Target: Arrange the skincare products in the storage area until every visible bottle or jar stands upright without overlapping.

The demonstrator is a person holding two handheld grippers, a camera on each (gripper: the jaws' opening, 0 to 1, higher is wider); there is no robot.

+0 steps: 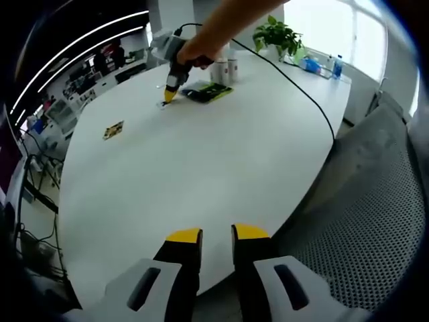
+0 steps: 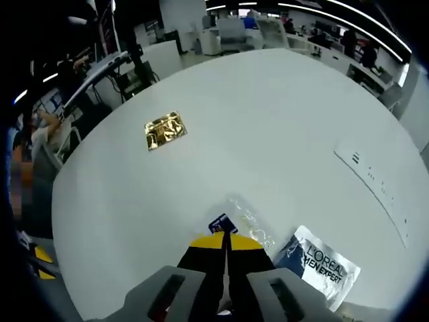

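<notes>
Two white bottles [image 1: 226,69] stand upright at the far side of the white table [image 1: 201,168], behind a flat green and black packet [image 1: 208,92]. A person's hand holds my right gripper [image 1: 167,97] tip-down on the table just left of that packet. In the right gripper view my right gripper [image 2: 224,243] has its jaws pressed together on the near edge of a clear sachet [image 2: 249,218] with a dark blue corner. A white and blue L'Oreal sachet [image 2: 318,265] lies to the right of the jaws. My left gripper [image 1: 216,235] hangs over the table's near edge, open and holding nothing.
A gold sachet [image 2: 165,130] lies apart on the table, and the same gold sachet [image 1: 112,130] appears at the left. A black cable [image 1: 301,90] crosses the table. A potted plant [image 1: 278,33] and blue bottles [image 1: 335,65] stand at the far end. A grey mesh chair [image 1: 375,221] is to the right.
</notes>
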